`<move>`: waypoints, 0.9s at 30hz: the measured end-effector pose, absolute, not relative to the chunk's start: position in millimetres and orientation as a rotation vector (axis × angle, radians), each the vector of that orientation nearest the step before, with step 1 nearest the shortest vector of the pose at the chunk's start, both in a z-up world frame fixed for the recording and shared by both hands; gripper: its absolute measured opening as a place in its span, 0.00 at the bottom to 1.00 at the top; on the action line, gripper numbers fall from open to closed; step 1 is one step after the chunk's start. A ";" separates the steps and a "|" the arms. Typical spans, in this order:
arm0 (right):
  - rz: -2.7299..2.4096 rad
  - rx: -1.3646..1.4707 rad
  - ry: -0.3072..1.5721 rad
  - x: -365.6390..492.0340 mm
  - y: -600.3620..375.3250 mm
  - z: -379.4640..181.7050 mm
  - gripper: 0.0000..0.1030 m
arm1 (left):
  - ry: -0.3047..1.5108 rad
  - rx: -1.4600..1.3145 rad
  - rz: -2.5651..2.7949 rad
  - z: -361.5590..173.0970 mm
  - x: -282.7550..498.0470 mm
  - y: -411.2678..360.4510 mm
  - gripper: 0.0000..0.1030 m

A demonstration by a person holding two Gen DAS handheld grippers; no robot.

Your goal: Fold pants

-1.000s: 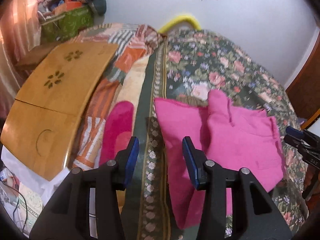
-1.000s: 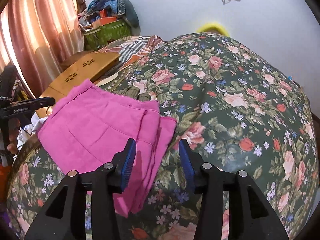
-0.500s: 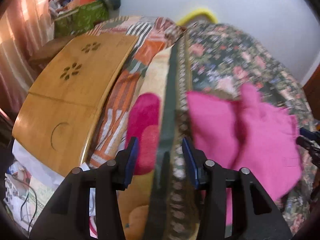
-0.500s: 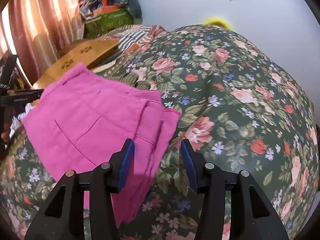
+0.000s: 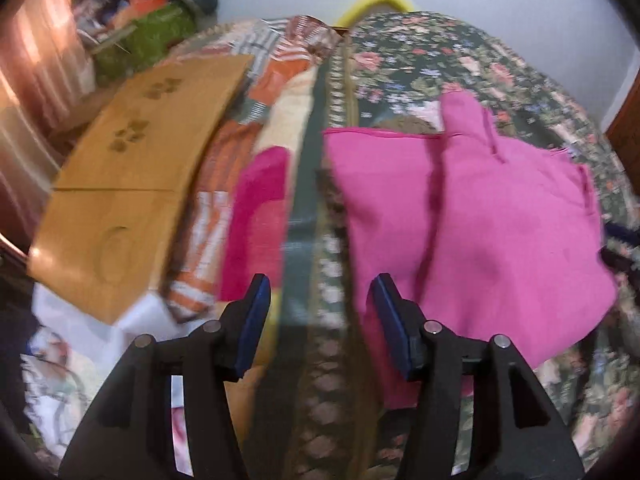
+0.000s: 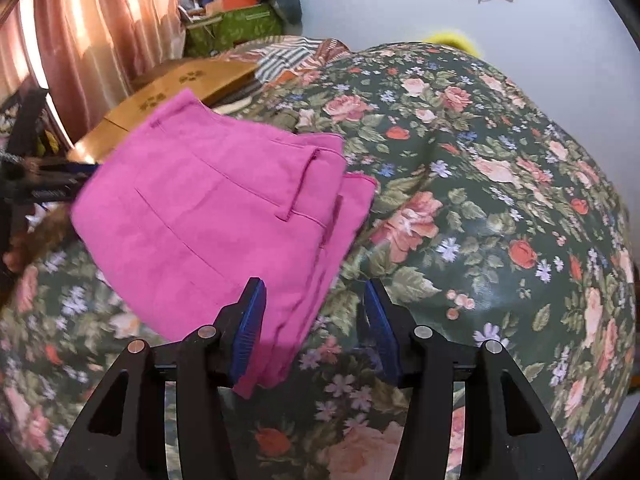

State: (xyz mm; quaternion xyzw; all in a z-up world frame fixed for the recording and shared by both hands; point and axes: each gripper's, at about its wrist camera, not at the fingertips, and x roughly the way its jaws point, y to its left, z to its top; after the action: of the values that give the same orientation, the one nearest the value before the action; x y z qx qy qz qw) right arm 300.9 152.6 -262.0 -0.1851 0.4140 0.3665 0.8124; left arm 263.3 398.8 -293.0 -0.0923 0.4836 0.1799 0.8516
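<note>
So the folded pants (image 5: 472, 216) are lying on the bedspread (image 6: 480, 184), and in the left wrist view a blanket (image 5: 256, 120) sits to their left. A wooden board (image 5: 132, 184) is left of that again. Behind the board a box (image 6: 236, 26) stands by the wall, curtain (image 6: 100, 28) at its left.

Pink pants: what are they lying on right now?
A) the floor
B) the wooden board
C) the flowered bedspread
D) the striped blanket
C. The folded pink pants lie flat on the dark flowered bedspread; the wooden board sits off to the side, apart from them.
</note>
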 end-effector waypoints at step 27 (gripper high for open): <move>0.830 -0.122 0.343 124.3 61.3 -34.4 0.54 | 0.376 -0.116 0.250 -37.4 62.5 218.9 0.53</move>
State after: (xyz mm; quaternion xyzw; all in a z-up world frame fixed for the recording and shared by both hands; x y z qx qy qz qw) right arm 124.3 61.3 -34.4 -0.0591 0.1658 0.4009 0.8990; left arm 62.5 218.9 -37.4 -0.0577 0.1865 0.1240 0.9729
